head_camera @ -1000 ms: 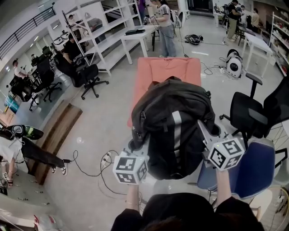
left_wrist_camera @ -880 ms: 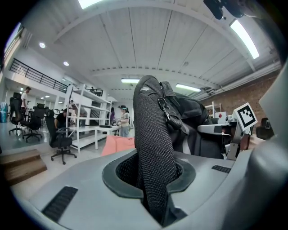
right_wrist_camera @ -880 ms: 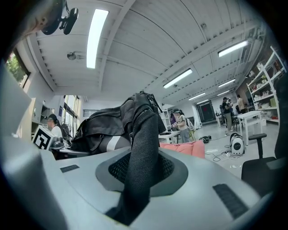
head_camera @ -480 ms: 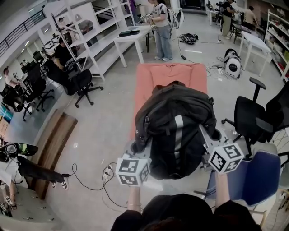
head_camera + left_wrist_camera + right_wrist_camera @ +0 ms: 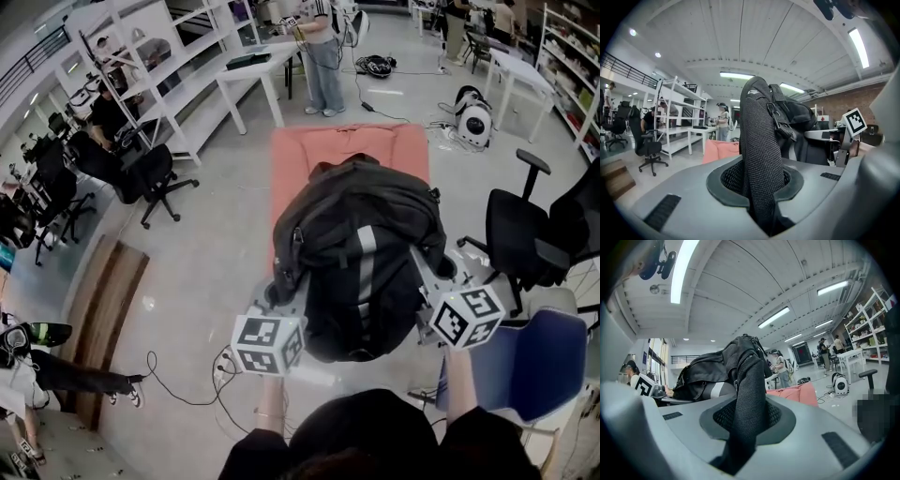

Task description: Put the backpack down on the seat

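**Carrying the Backpack Toward the Seat: Hazards and Blind Spots**

The backpack (image 5: 361, 262) hangs in the air between both grippers, above the floor and overlapping the near end of the pink seat (image 5: 305, 159). The left gripper (image 5: 759, 187) is clamped on one mesh strap (image 5: 757, 136). The right gripper (image 5: 743, 423) is clamped on the other strap (image 5: 747, 380).

Probable hazards:
- Strap slip. The whole load hangs on two narrow grips on soft mesh, so a jerk could pull a strap through the jaws.
- Tipping. Letting go of one strap before the other would probably swing the bag sideways off the seat.
- Snagging. The blue chair (image 5: 530, 361) stands just beside the right gripper.
- Tripping. Cables (image 5: 187, 361) lie on the floor near the person.

Not visible:
- The bag covers the near edge of the seat.
- No view shows the underside of the bag or its clearance above the seat.
- In the head view, the marker cubes partly hide the jaws.
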{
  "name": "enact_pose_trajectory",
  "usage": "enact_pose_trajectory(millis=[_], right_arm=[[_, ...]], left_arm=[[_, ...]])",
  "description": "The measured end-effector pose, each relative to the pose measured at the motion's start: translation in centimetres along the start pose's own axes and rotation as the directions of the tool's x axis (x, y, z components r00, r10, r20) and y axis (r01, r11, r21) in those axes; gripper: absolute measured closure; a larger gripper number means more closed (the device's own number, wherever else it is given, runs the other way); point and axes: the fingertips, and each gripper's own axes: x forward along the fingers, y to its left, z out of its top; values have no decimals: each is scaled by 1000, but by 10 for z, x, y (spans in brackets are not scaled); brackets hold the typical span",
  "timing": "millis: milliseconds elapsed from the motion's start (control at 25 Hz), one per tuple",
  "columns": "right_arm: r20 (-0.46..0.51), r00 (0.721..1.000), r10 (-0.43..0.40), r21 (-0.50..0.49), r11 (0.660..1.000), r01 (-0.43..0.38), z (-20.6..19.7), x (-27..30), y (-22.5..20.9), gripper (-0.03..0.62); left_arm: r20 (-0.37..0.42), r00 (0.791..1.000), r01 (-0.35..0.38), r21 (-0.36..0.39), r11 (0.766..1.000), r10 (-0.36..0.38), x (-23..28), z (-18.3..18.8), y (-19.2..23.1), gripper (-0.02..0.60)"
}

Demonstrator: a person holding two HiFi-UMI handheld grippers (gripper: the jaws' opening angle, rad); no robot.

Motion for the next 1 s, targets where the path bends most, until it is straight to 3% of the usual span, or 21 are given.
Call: enact_pose_trajectory(millis=[320, 1000], right_arm=[[-41, 999, -20, 10, 1000, 20, -10, 53, -17, 522], [-158, 987, 1, 77, 997, 11, -44, 193, -98, 522]], left_arm=[[-38, 999, 9, -37, 999, -10, 45, -8, 35, 491], [-137, 991, -14, -110, 994, -2, 190, -32, 105, 492]])
